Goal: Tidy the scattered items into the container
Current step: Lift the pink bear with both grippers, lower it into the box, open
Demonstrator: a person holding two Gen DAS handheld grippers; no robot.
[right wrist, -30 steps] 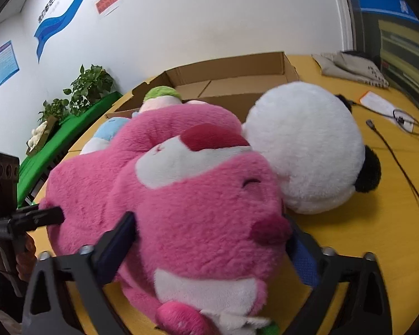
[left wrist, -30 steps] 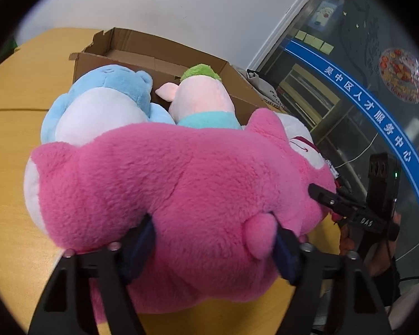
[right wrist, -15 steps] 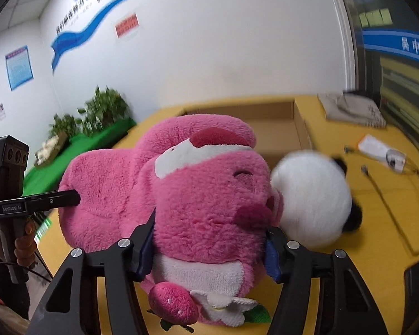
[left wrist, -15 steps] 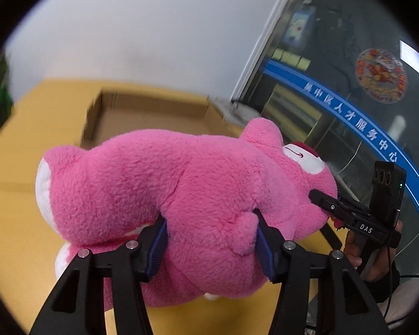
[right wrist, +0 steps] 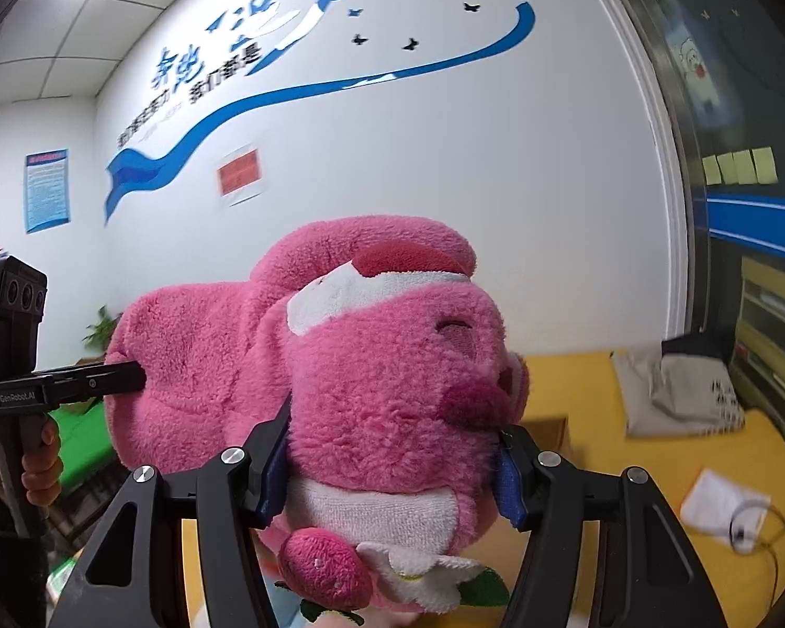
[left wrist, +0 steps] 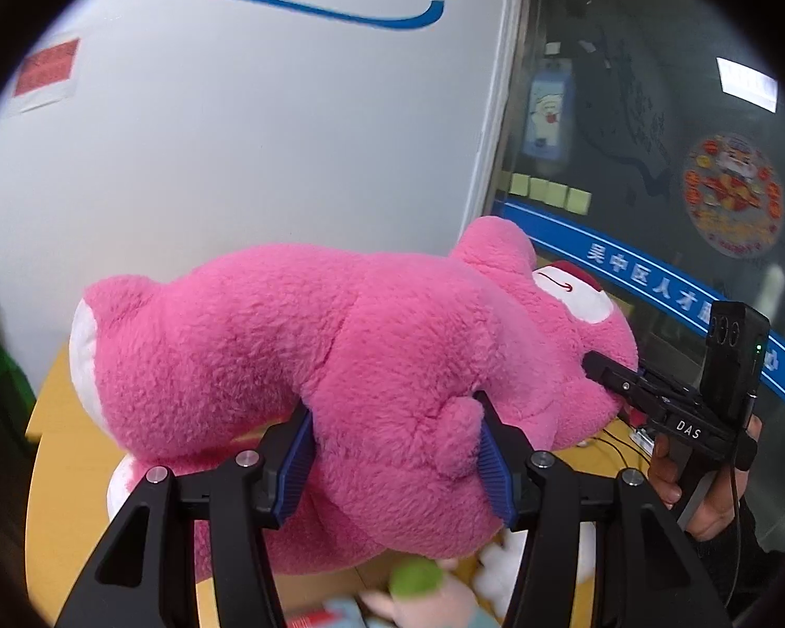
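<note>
A big pink plush bear hangs in the air between both grippers. My left gripper is shut on its body near the hind end. My right gripper is shut on its head, just below the snout. The right gripper also shows at the right of the left wrist view, and the left gripper at the left of the right wrist view. The cardboard box is mostly hidden; a corner of it shows behind the bear's head.
Below the bear lie a small plush with a green top and a white plush, both blurred. On the yellow table are a folded grey bag, a paper and cables. A wall stands behind.
Both grippers have lifted the pink bear well up off the table. The box and other plush toys have dropped below the view, and the wall now fills the background.
</note>
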